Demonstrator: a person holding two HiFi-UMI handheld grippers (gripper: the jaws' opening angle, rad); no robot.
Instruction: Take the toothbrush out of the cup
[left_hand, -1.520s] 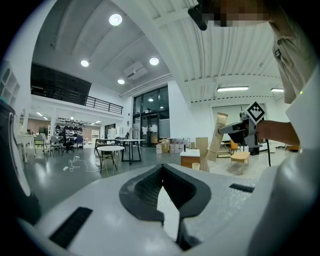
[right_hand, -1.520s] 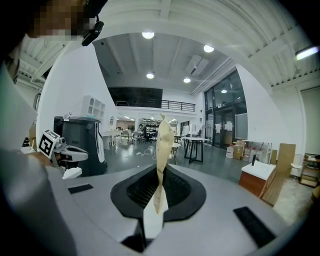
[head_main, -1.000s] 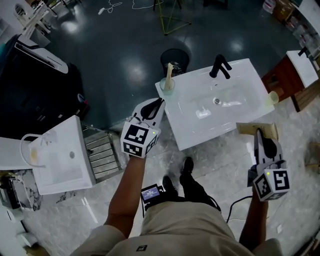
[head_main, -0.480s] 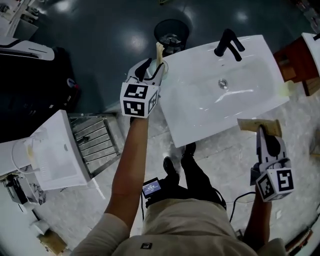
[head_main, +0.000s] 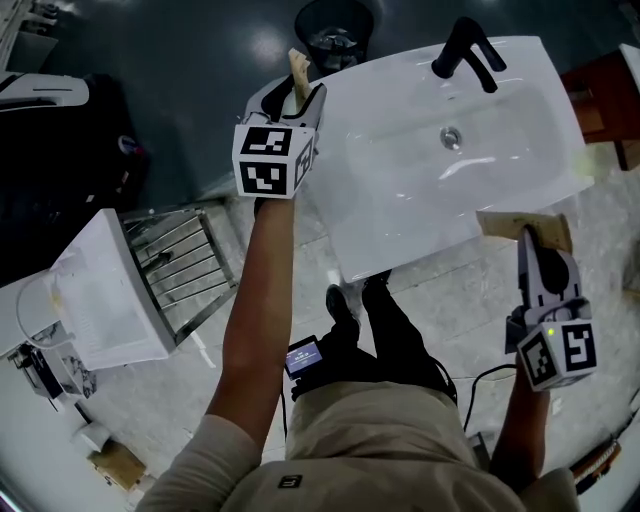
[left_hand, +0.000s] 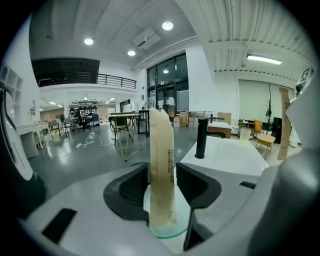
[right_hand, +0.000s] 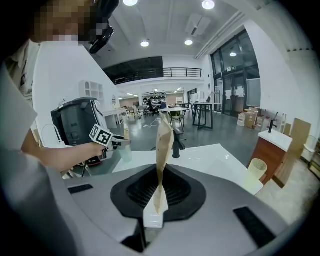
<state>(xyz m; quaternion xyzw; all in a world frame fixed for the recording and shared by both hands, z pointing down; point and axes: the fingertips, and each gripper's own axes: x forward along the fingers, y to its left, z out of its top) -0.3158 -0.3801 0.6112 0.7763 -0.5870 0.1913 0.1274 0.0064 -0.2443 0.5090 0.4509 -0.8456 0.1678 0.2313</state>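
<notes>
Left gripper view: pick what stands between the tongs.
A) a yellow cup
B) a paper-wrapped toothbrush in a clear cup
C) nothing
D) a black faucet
B: the paper-wrapped toothbrush rises from the clear cup between the left tongs, whose jaws have just been opening and stand apart.

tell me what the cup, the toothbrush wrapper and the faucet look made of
Cup: pale green and see-through, glass or clear plastic; cannot tell which.
Toothbrush wrapper: matte tan paper, printed text down one edge.
Faucet: matte black, probably coated metal, with barely any shine.
</notes>
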